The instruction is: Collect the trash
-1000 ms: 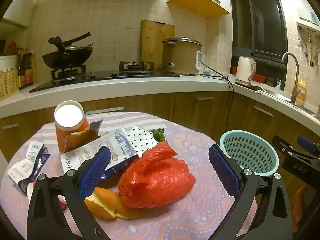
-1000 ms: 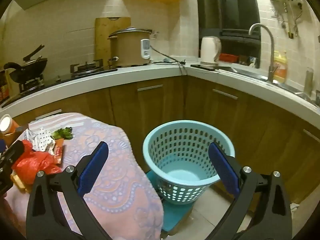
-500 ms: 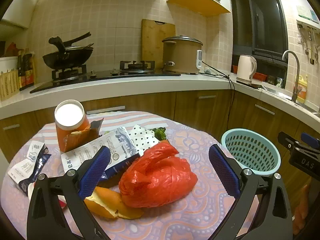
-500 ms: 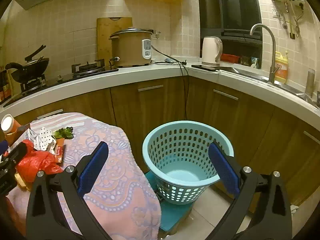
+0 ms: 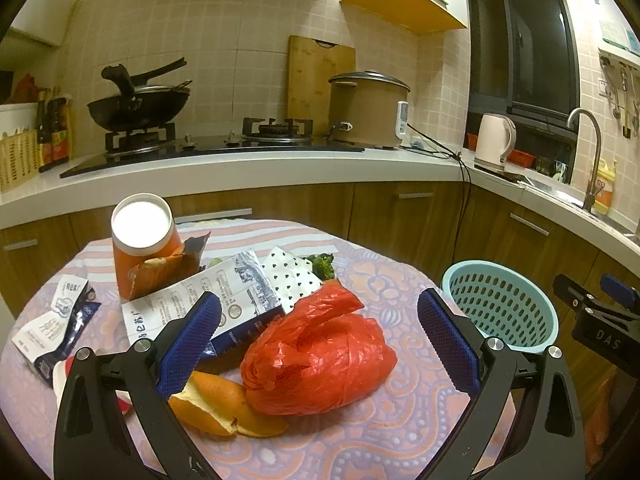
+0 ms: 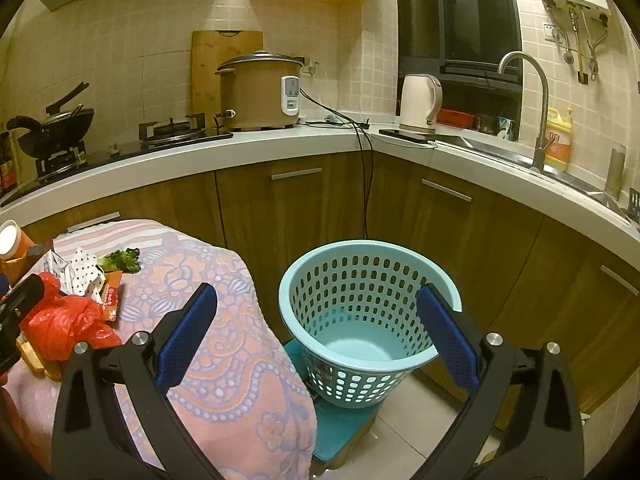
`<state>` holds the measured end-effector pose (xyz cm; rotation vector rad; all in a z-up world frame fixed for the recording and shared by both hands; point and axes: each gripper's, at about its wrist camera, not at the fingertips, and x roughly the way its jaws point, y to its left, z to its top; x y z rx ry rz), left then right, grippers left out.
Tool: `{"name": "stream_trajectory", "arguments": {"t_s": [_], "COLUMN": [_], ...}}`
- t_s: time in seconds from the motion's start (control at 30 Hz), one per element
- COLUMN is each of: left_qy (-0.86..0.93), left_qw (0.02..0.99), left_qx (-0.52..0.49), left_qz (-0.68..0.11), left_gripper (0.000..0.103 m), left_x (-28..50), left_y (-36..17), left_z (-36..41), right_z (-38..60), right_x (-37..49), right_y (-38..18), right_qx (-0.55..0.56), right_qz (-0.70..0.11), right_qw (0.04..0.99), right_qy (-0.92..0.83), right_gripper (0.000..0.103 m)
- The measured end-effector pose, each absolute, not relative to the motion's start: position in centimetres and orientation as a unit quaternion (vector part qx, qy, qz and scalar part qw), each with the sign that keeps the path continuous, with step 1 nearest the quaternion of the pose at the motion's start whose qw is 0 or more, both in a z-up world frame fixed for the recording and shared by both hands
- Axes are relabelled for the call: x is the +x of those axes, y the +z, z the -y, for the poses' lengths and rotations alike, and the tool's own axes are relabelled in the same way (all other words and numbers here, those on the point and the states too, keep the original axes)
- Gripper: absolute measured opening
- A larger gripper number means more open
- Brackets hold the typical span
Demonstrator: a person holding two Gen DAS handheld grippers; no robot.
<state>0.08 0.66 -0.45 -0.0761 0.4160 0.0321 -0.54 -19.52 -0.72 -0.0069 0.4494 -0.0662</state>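
Trash lies heaped on the cloth-covered worktop point(image 5: 400, 432). Crumpled red plastic bag point(image 5: 316, 364) sits nearest, with a piece of orange peel point(image 5: 224, 404) touching its left lower edge. Behind the bag: a printed carton point(image 5: 208, 300) lying flat, a white dotted wrapper point(image 5: 288, 276), a bit of green vegetable point(image 5: 322, 266). An orange paper cup point(image 5: 140, 248) with white lid stands upright at the back left, a torn brown wrapper leaning against it. Small printed packets point(image 5: 56, 320) lie at the worktop's left edge.

Left gripper point(image 5: 320, 348): spread wide, nothing between the blue pads, poised over the red bag with one pad on each side in the frame. Contact with the bag cannot be told.

Right gripper point(image 6: 316, 344): likewise spread, empty, aimed toward the light-blue perforated basket point(image 6: 368, 312). The basket stands upright on a teal stool point(image 6: 340, 428) on the floor, just beside the worktop's right edge. Basket interior looks bare.

Background: kitchen counter with wok point(image 5: 136, 108), rice cooker point(image 5: 368, 108), kettle point(image 5: 494, 140), faucet.
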Motion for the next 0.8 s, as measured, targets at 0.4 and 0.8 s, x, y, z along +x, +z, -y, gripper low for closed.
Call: {"name": "stream_trajectory", "arguments": {"t_s": [0.4, 0.8], "left_qy": [0.017, 0.016], "left_qw": [0.978, 0.978], "left_qx": [-0.039, -0.040], "left_qz": [-0.206, -0.204], "left_gripper": [0.095, 0.095], "left_x": [0.02, -0.02], "left_y": [-0.41, -0.26], "left_z": [-0.71, -0.92], "right_z": [19.30, 18.98], "right_x": [-0.73, -0.80], "right_y": [-0.65, -0.69], "right_qx": [0.000, -0.004], "right_qz": [-0.219, -0.216], "right_qw": [0.975, 0.976], "right_qy": [-0.034, -0.041], "right_gripper": [0.095, 0.095]}}
